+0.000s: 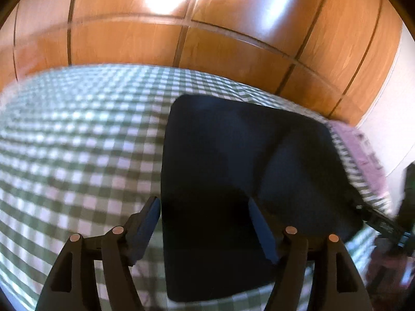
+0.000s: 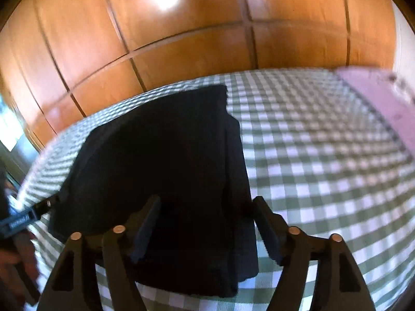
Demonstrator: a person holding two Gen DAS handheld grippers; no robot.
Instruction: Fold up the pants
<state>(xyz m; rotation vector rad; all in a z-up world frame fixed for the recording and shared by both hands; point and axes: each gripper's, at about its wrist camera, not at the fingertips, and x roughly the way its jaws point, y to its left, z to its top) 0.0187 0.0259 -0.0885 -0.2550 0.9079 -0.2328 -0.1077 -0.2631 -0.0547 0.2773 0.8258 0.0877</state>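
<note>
The dark navy pants (image 1: 233, 168) lie folded in a compact rectangle on the green-and-white checked bedspread (image 1: 77, 142). My left gripper (image 1: 205, 202) is open, its fingers held just above the near left part of the pants. In the right wrist view the same pants (image 2: 166, 168) show stacked layers along their right edge. My right gripper (image 2: 207, 204) is open above the near right part of the pants. The right gripper's tip (image 1: 384, 225) shows at the pants' right side in the left view, and the left gripper's tip (image 2: 23, 220) at their left side in the right view.
A wooden wardrobe (image 1: 207, 26) with panelled doors stands behind the bed. A pink patterned cloth (image 2: 384, 103) lies at the bed's far right, also seen in the left view (image 1: 363, 150). The checked spread (image 2: 324, 155) stretches wide on both sides of the pants.
</note>
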